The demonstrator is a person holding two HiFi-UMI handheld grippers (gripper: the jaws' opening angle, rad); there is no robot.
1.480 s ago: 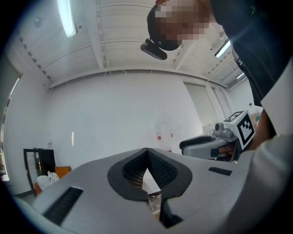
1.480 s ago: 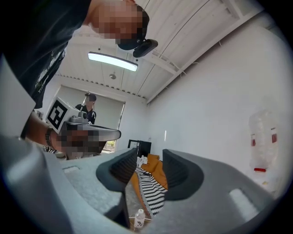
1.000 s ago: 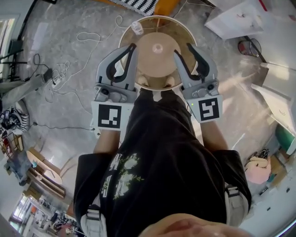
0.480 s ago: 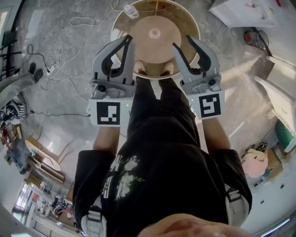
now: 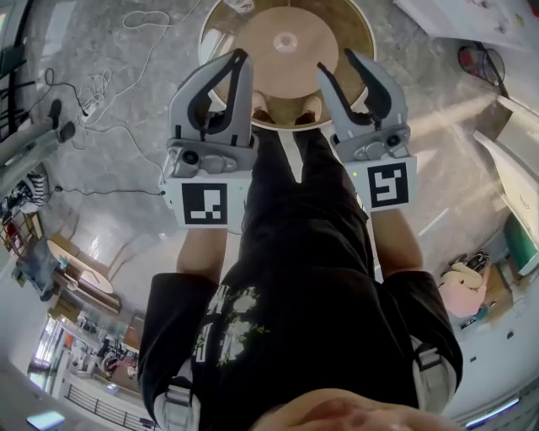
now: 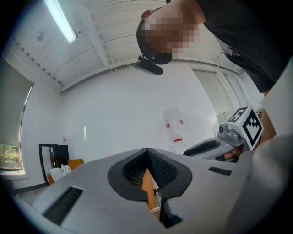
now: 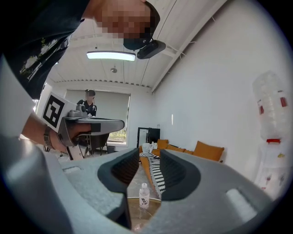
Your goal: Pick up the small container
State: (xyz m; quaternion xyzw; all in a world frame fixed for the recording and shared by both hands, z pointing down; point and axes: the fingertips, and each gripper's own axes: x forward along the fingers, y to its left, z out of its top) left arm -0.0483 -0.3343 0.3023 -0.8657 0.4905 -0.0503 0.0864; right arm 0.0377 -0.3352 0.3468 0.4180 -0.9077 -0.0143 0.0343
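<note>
The small container is a clear little bottle (image 7: 143, 196) with a white cap. It stands on the far side of a round glass-rimmed table (image 5: 358, 34) and shows between the right jaws in the right gripper view. In the head view only a sliver of the bottle (image 5: 240, 4) shows at the top edge. My left gripper (image 5: 238, 57) reaches over the table's near left rim with its pads (image 6: 137, 171) together and nothing held. My right gripper (image 5: 335, 61) is over the near right rim, jaws apart and empty, well short of the bottle.
The table has a round wooden centre (image 5: 286, 42), and the person's feet (image 5: 286, 105) are at its near edge. Cables (image 5: 93, 101) lie on the floor at left. White boards (image 5: 522, 194) stand at right. An orange sofa (image 7: 208, 151) and another person (image 7: 88, 107) are farther back.
Both grippers have sunk toward the table and look larger in the head view. The table and bottle have slid up toward the picture's top edge.
</note>
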